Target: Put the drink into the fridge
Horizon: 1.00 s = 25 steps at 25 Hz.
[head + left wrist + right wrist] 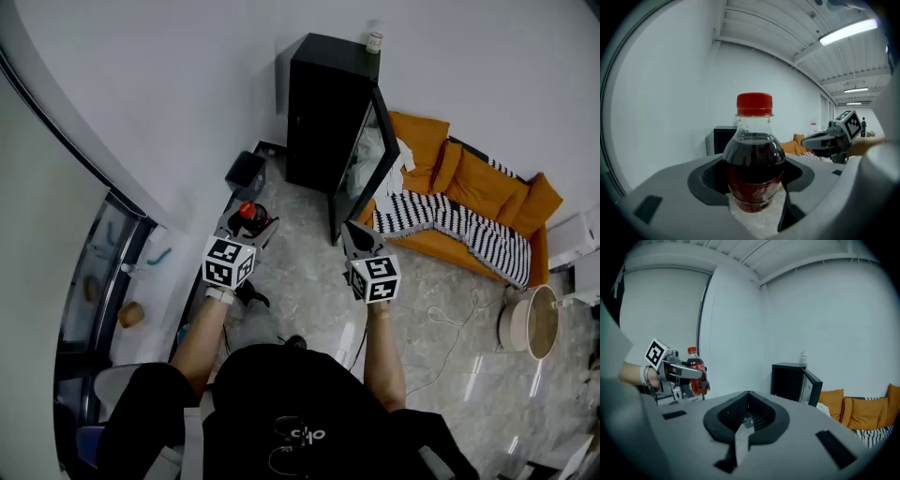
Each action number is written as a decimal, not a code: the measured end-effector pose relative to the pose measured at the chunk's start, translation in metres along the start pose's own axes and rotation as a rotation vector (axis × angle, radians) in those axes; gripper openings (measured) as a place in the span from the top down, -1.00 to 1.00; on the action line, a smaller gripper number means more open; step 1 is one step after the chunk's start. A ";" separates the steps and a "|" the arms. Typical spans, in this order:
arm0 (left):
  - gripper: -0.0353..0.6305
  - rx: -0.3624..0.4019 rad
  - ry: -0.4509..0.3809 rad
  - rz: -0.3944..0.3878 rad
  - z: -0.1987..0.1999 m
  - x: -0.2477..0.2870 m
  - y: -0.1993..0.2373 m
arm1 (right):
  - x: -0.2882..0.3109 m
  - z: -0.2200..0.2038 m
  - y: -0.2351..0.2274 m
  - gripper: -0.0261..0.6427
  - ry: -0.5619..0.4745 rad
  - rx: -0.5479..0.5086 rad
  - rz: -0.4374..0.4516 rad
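Drink (753, 159): red cap, dark liquid, prob. red label.

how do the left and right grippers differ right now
The left gripper clamps a red-capped drink bottle in its fingers; the right gripper is shut and empty. The right gripper sits nearer the open fridge door than the left gripper. Both point toward the fridge.
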<state>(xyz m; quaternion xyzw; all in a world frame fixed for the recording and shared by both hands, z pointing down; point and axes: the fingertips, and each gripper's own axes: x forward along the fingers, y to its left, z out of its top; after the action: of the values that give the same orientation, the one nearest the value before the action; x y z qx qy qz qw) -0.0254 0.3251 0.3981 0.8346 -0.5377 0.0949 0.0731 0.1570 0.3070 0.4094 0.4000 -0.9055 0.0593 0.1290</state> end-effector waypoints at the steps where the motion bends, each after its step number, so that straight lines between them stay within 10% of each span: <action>1: -0.02 0.001 -0.001 0.000 0.000 -0.001 0.001 | 0.001 0.000 0.002 0.90 0.000 0.000 0.001; 25: -0.02 -0.016 -0.008 -0.055 0.014 0.087 0.082 | 0.098 0.016 -0.034 0.90 0.030 0.024 -0.059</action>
<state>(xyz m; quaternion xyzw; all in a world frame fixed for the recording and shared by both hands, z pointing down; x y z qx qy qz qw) -0.0637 0.2110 0.4066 0.8488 -0.5157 0.0854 0.0801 0.1161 0.2109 0.4216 0.4273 -0.8904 0.0722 0.1396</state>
